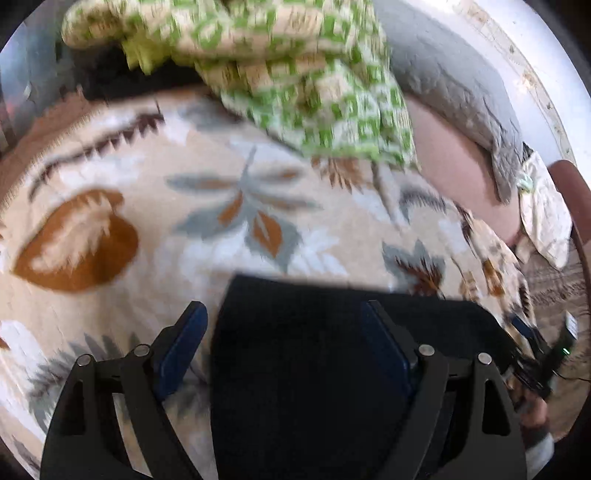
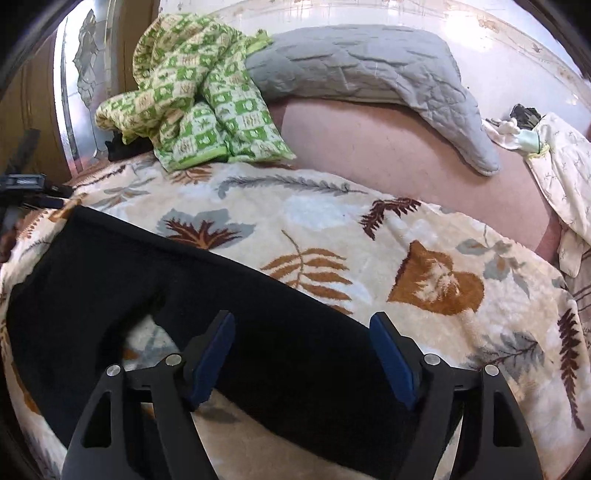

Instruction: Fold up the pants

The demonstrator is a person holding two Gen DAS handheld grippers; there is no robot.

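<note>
One pants [image 2: 258,314] – two grippers – three blankets

green quilt [image 1: 280,74] blurred, pants [image 1: 314,369] — edge-cropped

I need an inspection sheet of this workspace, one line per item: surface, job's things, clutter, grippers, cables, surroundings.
Surface: leaf-print blanket spread over a bed; bare pink mattress beyond it.
Job's things: black pants lying on the blanket, with a fold gap that shows the blanket near the right gripper.
Clutter: green checked quilt bunched at the far end; grey quilted cover beside it; pale floral cloth at the right edge.
Grippers: left gripper open above the pants; right gripper open above the pants; neither grips cloth.
Cables: thin dark cable next to the other gripper in the left wrist view.
Surroundings: white wall behind the bed; wooden panel at the left.
</note>
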